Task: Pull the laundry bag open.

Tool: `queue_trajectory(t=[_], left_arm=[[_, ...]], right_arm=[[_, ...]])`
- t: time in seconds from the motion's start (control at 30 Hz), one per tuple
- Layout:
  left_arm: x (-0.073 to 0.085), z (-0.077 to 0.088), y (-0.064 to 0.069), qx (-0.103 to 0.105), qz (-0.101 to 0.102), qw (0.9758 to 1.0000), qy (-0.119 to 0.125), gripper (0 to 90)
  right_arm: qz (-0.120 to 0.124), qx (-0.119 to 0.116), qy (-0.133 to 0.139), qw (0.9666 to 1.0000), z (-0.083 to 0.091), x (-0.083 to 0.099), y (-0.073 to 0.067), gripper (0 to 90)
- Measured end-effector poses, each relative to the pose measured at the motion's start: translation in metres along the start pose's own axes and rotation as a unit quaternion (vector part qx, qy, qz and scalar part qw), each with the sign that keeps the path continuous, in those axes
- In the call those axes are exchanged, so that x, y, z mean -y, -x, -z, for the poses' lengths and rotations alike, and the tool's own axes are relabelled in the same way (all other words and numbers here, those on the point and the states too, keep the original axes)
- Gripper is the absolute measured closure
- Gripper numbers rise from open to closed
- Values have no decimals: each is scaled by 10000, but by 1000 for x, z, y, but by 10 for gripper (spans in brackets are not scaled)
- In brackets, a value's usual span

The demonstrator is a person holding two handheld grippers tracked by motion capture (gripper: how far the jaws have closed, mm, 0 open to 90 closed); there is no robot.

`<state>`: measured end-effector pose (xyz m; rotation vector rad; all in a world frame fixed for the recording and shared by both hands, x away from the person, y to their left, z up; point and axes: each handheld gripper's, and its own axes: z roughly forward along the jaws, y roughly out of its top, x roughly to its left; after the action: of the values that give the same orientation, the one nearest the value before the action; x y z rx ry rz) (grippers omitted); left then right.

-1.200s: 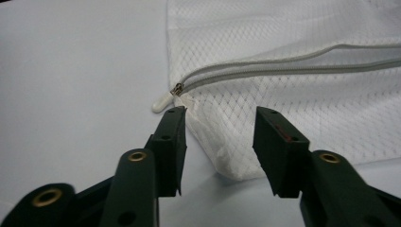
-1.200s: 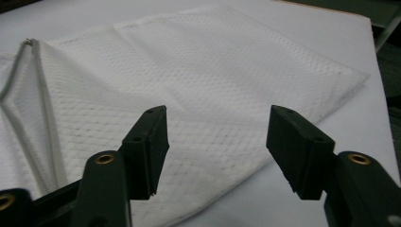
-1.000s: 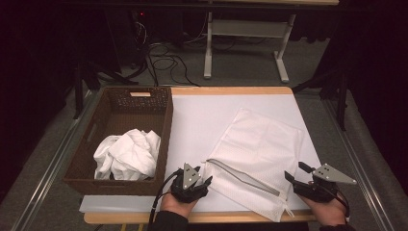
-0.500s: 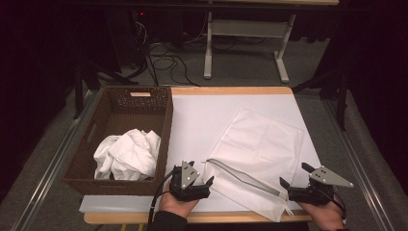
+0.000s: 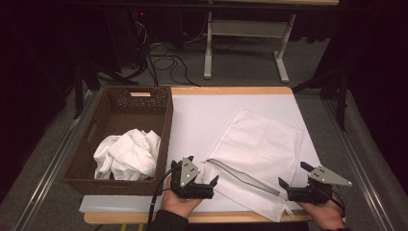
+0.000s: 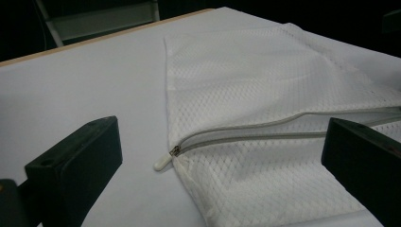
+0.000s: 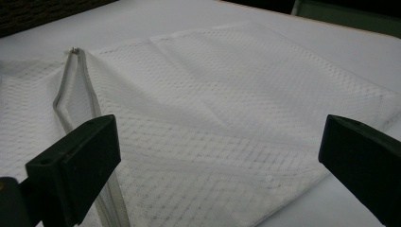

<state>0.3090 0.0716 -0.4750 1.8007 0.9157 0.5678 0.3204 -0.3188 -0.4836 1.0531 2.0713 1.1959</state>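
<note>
A white mesh laundry bag (image 5: 262,144) lies flat on the white table cover, its grey zipper (image 5: 240,174) running along the near edge. My left gripper (image 5: 202,169) stands open at the zipper's left end. In the left gripper view the zipper pull (image 6: 163,161) and the bag's corner (image 6: 265,80) lie on the table between the wide jaws, untouched. My right gripper (image 5: 293,174) stands open at the bag's near right corner, and the mesh (image 7: 246,94) and zipper (image 7: 71,90) lie ahead between its jaws. Both grippers' jaws have just been opening.
A dark wicker basket (image 5: 166,130) stands at the table's left and holds a crumpled white cloth (image 5: 127,154). The table's wooden front edge (image 5: 202,217) is just beneath my hands. Beyond the far edge are cables and a white table frame (image 5: 245,38) on the floor.
The jaws of both grippers have spread wider apart. The hands have barely shifted, and the bag lies where it was.
</note>
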Motion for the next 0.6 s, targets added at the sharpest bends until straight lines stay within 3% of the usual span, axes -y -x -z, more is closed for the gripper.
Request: queue_trajectory(t=[0.27, 0.4, 0.6], left_arm=[[-12, 10, 1, 18, 39, 9999, 143, 1], [-20, 23, 1, -1, -90, 9994, 341, 9], [-21, 27, -1, 26, -57, 9994, 350, 9]], right_arm=[[-35, 0, -61, 10000, 0, 0, 0, 2], [1, -7, -96, 10000, -1, 0, 0, 2], [-2, -18, -141, 9999, -1, 1, 0, 2]])
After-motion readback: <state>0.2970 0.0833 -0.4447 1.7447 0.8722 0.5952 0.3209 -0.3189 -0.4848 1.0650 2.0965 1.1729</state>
